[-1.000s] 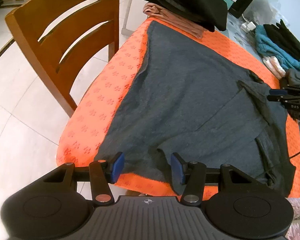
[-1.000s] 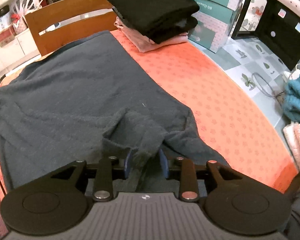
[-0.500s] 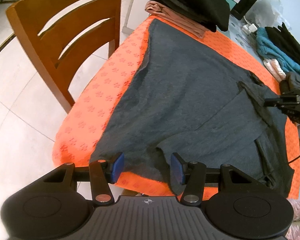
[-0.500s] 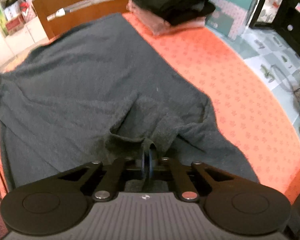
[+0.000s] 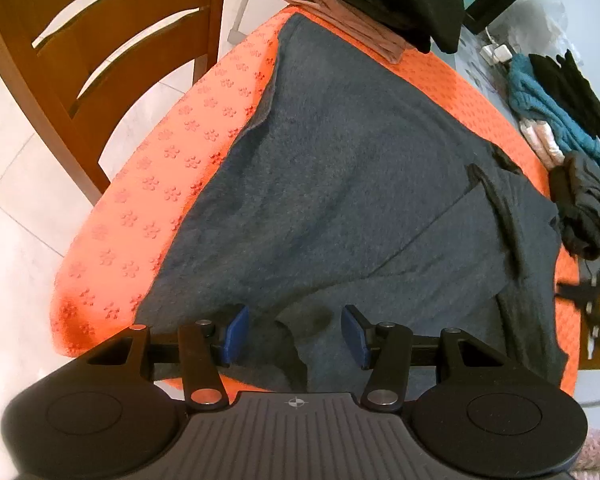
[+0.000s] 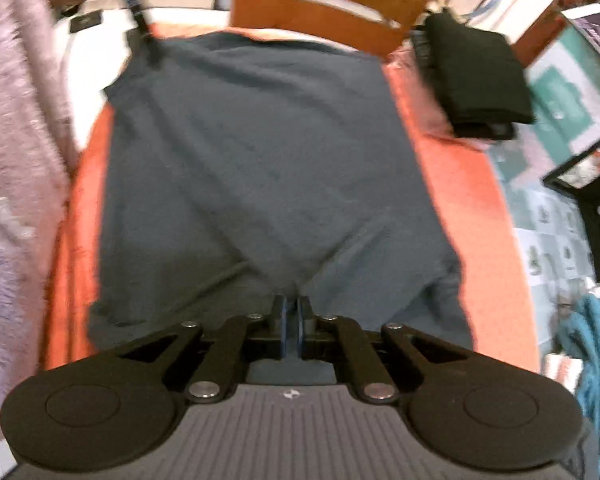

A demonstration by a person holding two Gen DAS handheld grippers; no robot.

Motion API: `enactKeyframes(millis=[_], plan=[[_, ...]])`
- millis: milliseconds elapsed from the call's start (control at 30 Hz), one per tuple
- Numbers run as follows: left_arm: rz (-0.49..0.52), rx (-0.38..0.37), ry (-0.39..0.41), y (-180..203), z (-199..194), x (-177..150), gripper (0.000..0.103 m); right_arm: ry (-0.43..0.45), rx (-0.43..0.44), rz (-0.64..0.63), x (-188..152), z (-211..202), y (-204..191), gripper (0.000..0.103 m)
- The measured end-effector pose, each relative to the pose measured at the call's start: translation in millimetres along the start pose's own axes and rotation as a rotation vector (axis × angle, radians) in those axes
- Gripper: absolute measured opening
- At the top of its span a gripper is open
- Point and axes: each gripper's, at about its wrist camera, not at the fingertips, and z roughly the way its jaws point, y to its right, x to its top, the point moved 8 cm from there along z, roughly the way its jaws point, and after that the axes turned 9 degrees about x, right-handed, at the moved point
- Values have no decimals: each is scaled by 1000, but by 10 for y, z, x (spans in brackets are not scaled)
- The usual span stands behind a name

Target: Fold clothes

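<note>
We look down along two hand-held tongs at a dark grey garment (image 5: 340, 184) spread flat over an orange mat (image 5: 180, 152) on a table, filling the middle of both views. In the right wrist view, the right tongs (image 6: 291, 320) at six o'clock are pressed together on a pinch of the garment's near edge, and the cloth puckers toward them in creases. In the left wrist view, the left tongs (image 5: 294, 334) at six o'clock stand apart, with a rumpled bit of the garment's edge lying between the blue pads (image 5: 234, 334), which do not press on it. We judge that a fold is just starting: one side of the hem is gripped, the other is not. The next move seems to call for the left tongs to close on their edge, so both can carry the cloth across together and keep it even. A stack of folded clothes (image 5: 380, 4) sits at one o'clock in the left view, a wooden chair (image 5: 80, 60) at ten o'clock, and a teal knit (image 5: 548, 108) at three o'clock. Teal boxes (image 6: 556, 92) show at two o'clock in the right view; their lettering is too blurred to read, and no brand is legible anywhere.
</note>
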Motion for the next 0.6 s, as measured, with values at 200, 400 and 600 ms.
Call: enactKeyframes(millis=[200, 400, 600], plan=[[-2, -10, 0, -16, -42, 6, 50, 151, 72, 132, 392, -74, -285, 24], [-20, 10, 38, -122, -181, 47, 50, 290, 191, 204, 956, 64, -492, 24], [-59, 34, 78, -271, -328, 78, 50, 315, 279, 220, 1399, 366, -646, 24]])
